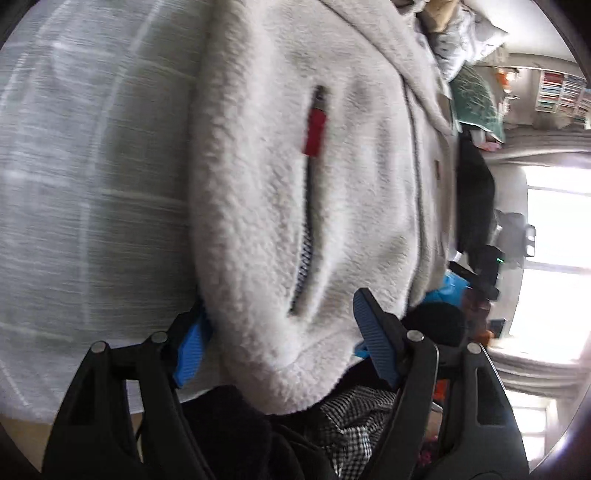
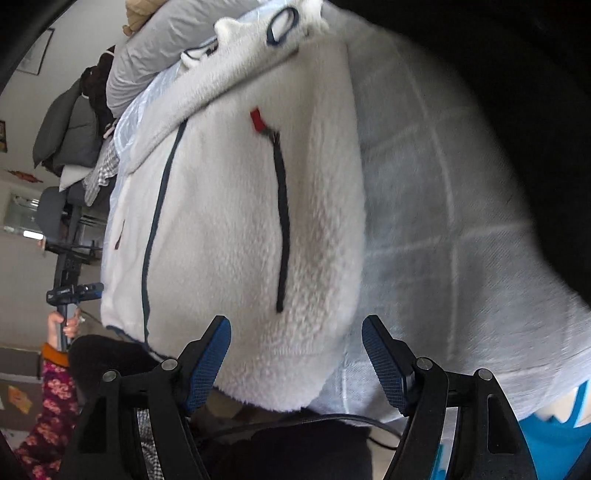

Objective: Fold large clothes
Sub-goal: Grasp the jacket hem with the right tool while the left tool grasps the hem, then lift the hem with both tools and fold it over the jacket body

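Fleece jacket [image 1: 258, 206] flat on bedspread [image 1: 92, 192]

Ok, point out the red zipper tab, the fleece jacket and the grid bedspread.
red zipper tab [image 1: 315, 133], left wrist view, middle of tab
fleece jacket [image 2: 221, 221], right wrist view, front panel
grid bedspread [image 2: 443, 206], right wrist view, bare patch

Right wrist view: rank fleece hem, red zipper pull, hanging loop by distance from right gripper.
From the right gripper:
1. Fleece hem, at the fingertips, low centre.
2. Red zipper pull, top of the pocket zipper, mid-jacket.
3. Hanging loop, at the collar, top of view.
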